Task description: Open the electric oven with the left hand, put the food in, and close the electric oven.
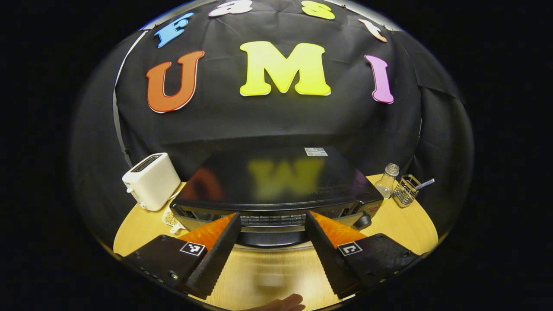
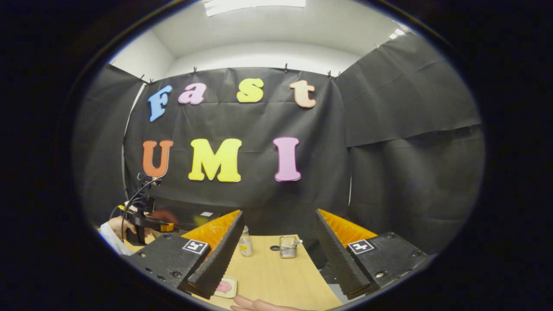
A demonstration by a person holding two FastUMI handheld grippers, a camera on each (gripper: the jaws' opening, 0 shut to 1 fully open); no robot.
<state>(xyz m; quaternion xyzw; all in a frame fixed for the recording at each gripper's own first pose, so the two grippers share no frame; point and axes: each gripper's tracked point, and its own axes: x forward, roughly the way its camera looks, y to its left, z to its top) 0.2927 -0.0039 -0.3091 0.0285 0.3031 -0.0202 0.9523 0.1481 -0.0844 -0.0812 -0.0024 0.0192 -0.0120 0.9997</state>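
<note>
The black electric oven with a glossy top sits straight ahead in the left gripper view. My left gripper is open, its two fingers flanking the oven's front, where a dark handle lies low between them without touching either. Whether the door is ajar I cannot tell. My right gripper is open and holds nothing above the wooden table. A small plate with pink food lies by its left finger. The left gripper shows far left by the oven, held by a hand.
A white toaster stands left of the oven, with a small dish beside it. A glass bottle and a wire basket stand to the right. Fingertips show at the near table edge.
</note>
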